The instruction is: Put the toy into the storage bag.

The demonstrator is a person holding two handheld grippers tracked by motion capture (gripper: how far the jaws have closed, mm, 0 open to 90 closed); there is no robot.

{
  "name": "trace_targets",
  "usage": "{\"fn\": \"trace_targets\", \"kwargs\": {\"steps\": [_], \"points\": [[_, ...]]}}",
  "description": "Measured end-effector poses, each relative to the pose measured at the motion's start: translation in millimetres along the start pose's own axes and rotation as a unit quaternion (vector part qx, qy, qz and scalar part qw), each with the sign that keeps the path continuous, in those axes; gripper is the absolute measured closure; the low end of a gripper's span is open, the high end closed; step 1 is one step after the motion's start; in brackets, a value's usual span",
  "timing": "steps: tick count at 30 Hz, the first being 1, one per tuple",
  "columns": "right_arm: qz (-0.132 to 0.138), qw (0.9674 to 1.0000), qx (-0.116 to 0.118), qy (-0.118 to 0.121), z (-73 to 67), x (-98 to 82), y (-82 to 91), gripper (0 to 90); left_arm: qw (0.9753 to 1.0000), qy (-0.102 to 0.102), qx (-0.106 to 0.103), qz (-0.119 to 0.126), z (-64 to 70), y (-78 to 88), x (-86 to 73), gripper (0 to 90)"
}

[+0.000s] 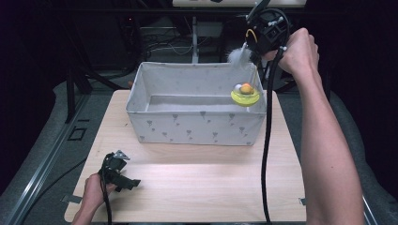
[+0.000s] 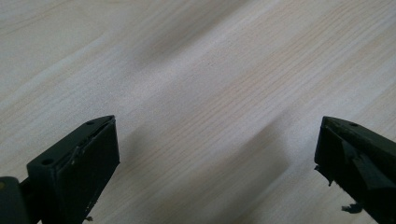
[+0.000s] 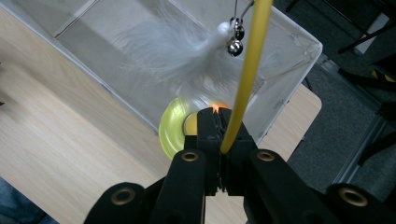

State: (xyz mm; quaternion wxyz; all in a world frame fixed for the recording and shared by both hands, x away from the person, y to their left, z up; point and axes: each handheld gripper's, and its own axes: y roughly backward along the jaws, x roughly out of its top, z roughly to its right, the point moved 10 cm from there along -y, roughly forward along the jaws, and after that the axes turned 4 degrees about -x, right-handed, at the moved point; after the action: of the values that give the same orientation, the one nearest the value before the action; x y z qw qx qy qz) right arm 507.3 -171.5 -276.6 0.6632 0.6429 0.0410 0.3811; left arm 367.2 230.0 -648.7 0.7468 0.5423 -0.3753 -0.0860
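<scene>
Here the right gripper (image 1: pixel 256 40) is held high above the far right corner of the fabric box (image 1: pixel 197 126), its jaws pinched together on the thin yellow wand (image 3: pixel 245 79) of what looks like a cat toy. In the right gripper view the wand runs up out of the closed jaws, and a tuft of white feathers (image 3: pixel 173 51) with small metal bells (image 3: pixel 235 44) hangs from its end over the box's open top. Below the gripper, a yellow-green saucer-shaped base (image 1: pixel 245 96) with an orange ball (image 1: pixel 247 87) on top hangs or sits at the box's right end; I cannot tell whether it is touching the box wall or floor or is still in the air. Gripping by the wand rather than the base probably lets the heavier part dangle straight down, which would suit lowering it into the box, or lifting it clear without brushing the soft walls. The left gripper (image 1: pixel 123 176) is well in front of the box, near the table's (image 1: pixel 197 183) front left corner, and seems to rest low over the wood. In the left gripper view its jaws stand wide apart with nothing between them but bare tabletop, so it appears parked out of the way while the right hand (image 1: pixel 300 49) does the work.
</scene>
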Motion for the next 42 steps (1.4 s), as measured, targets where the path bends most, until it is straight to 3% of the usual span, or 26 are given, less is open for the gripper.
{"fn": "trace_targets", "kwargs": {"steps": [7, 21, 42], "points": [[-0.006, 1.0000, -0.003, -0.006, 4.5, -1.3, -12.7, 88.5, 1.0000, -0.002, -0.001, 0.000, 0.0, -0.3, 0.8, 0.1], [0.000, 1.0000, 0.004, -0.007, 1.8, 4.6, -35.9, 88.5, 1.0000, -0.001, -0.002, 0.000, 0.2, 0.0, 0.8, 0.1], [-0.013, 0.9998, 0.013, -0.011, -1.5, 0.6, -80.9, 88.5, 1.0000, -0.001, -0.005, 0.000, 0.2, 1.4, 0.1, 0.1]]}}
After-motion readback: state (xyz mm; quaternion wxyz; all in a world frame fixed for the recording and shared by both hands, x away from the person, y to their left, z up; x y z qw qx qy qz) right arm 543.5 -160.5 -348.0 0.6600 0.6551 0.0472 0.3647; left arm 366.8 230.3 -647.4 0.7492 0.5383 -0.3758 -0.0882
